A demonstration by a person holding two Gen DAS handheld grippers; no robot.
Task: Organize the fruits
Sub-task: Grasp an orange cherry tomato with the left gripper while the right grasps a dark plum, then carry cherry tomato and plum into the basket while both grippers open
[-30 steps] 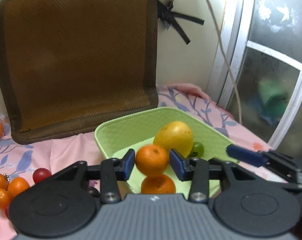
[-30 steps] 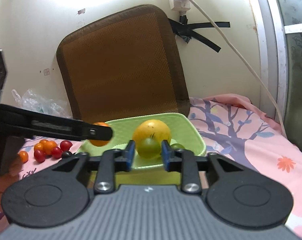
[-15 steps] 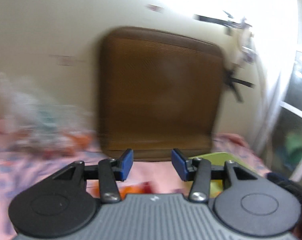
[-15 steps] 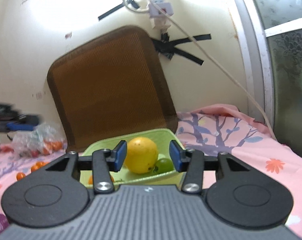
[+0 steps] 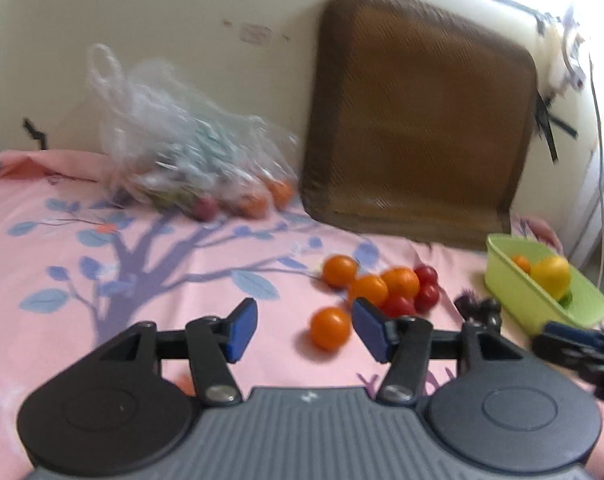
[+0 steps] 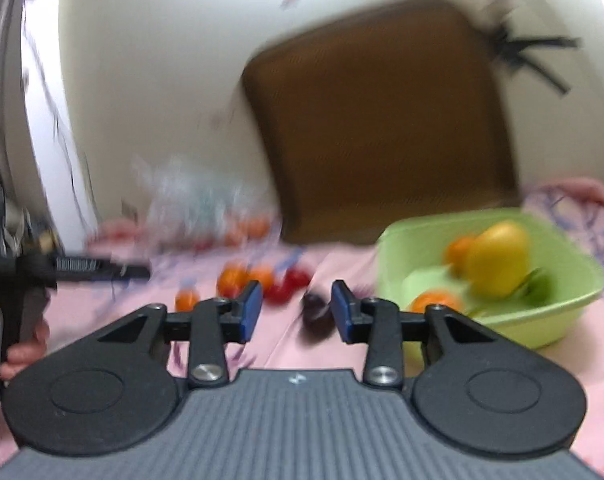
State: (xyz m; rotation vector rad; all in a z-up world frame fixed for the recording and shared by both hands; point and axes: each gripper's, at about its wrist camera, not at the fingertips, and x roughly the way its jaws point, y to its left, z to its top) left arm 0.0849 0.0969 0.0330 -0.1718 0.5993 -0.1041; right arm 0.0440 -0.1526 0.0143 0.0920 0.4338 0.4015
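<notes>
Nearest loose orange point(image 5: 329, 328) lying alone on the pink tree-print bedsheet point(image 5: 102, 264), just ahead of the left gripper point(image 5: 303, 330) and slightly right of the gap's centre; jaws spread wide, nothing held. Best done, as a judgement: shift a little right to centre the fruit between the blue pads point(image 5: 242, 330), come down low to the cloth, close gently around the widest part, since a round fruit on soft bedding can roll or squirt out. Just beyond, a tight cluster: more oranges point(image 5: 381, 286) touching red cherry tomatoes point(image 5: 425, 292), likely to be nudged if the approach overshoots. Further right, a dark fruit point(image 5: 477, 306), too blurred to name, near the green basin point(image 5: 513, 292). In the basin already: a yellow mango point(image 6: 497, 260), small oranges point(image 6: 433, 302) and something green point(image 6: 541, 288). Right gripper point(image 6: 296, 312) also spread wide and empty, pointing at that dark fruit on the sheet left of the basin; right view heavily blurred. Both tools converging on the same patch, so a collision near the cluster is a risk. Far back, a brown mesh cushion point(image 5: 417, 116) leaning on the wall, a clear plastic bag point(image 5: 182, 148) with more fruit to its left, and taped cabling point(image 5: 553, 120) on the wall at far right.
</notes>
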